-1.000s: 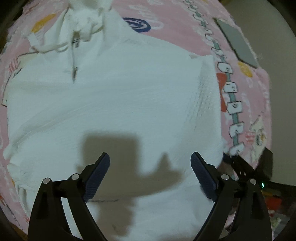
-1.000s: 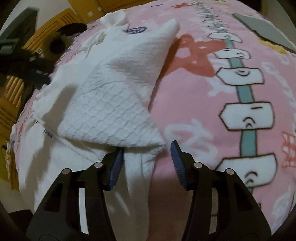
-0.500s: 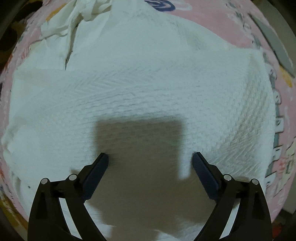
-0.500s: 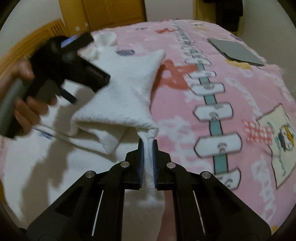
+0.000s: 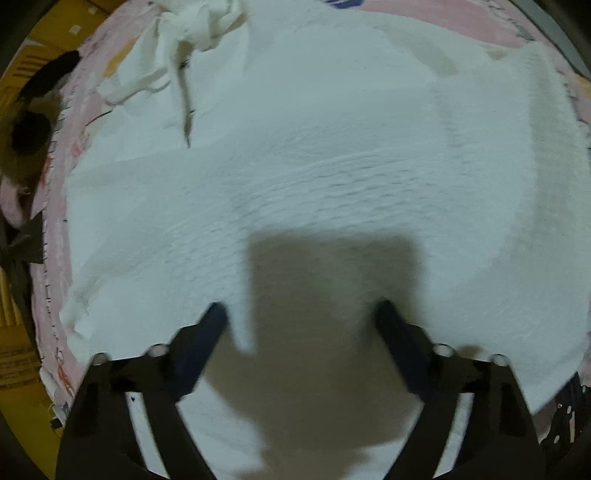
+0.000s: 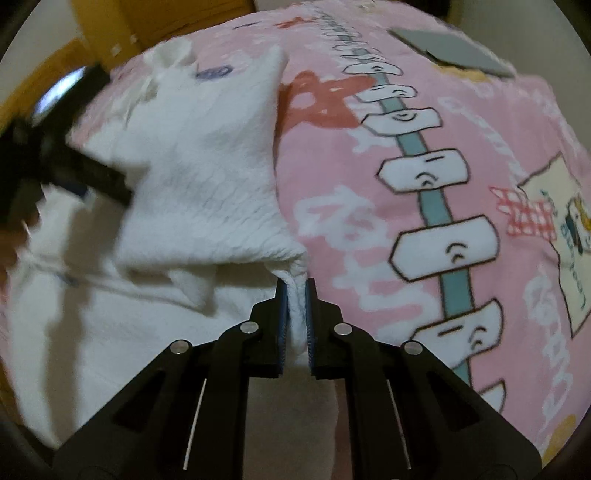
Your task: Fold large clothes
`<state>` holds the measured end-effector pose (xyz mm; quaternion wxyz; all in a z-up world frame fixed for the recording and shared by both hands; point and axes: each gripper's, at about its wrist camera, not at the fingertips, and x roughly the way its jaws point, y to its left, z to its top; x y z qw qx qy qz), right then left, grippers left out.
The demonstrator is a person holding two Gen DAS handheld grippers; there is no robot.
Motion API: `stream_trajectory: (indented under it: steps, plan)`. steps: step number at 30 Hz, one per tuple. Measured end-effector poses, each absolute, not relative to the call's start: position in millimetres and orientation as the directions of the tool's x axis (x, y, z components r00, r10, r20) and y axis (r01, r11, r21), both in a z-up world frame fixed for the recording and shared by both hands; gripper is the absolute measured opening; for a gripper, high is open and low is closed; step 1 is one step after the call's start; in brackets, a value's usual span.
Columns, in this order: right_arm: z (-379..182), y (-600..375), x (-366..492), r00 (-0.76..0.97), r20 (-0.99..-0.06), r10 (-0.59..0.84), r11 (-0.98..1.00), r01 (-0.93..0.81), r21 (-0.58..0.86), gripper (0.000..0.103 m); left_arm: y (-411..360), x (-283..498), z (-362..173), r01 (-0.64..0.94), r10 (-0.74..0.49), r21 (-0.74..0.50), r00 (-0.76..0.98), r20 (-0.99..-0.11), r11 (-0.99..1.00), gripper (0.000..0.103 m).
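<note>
Bedroom corner under dim indoor light

A pink cartoon-print blanket (image 6: 424, 122) covers the bed, crossed by a teal stripe (image 6: 439, 206) strung with white smiling shapes. A flat grey board (image 6: 454, 48) lies near its far edge. Behind the bed stand yellow-orange wooden furniture (image 6: 177, 14) and a pale wall (image 6: 273, 3).

A: The pink blanket (image 6: 369, 206) covers the whole bed, cartoon faces strung along a teal stripe toward twelve o'clock.

B: And directly on it?

A: The white garment (image 6: 192, 177) sprawls across the nine o'clock side, one textured flap doubled over itself. A flat grey sheet (image 6: 447, 48) lies at one o'clock, well apart from the cloth.

B: Garment's bunched end?

A: Up at eleven.
</note>
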<state>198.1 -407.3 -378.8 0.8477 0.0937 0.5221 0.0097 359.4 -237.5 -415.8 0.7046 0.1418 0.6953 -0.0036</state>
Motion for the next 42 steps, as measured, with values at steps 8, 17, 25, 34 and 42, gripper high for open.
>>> stream_trajectory:
  steps: [8,17,25,34,42]
  plan:
    - [-296,-430,213,0.502,-0.865,-0.005,0.978,0.181,0.100,0.012,-223,368,-351,0.337,-0.005,0.019,0.069,-0.998,0.941,0.068]
    - [-254,-408,360,0.585,-0.810,0.035,0.971,0.170,0.165,0.012,-78,514,-302,0.198,-0.081,-0.047,0.169,-0.982,0.979,0.075]
    - [-261,-344,531,0.562,-0.774,0.293,0.915,0.070,0.397,0.012,10,630,-321,-0.012,-0.157,-0.161,0.165,-0.974,0.987,0.082]
    - [-302,-257,680,0.372,-0.826,0.423,0.883,0.035,0.468,0.061,29,725,-383,-0.165,-0.385,-0.381,0.010,-0.923,0.910,0.087]
    - [-346,-233,738,0.302,-0.867,0.397,0.889,0.110,0.445,0.062,53,762,-425,-0.378,-0.606,-0.574,0.043,-0.794,0.726,0.086]
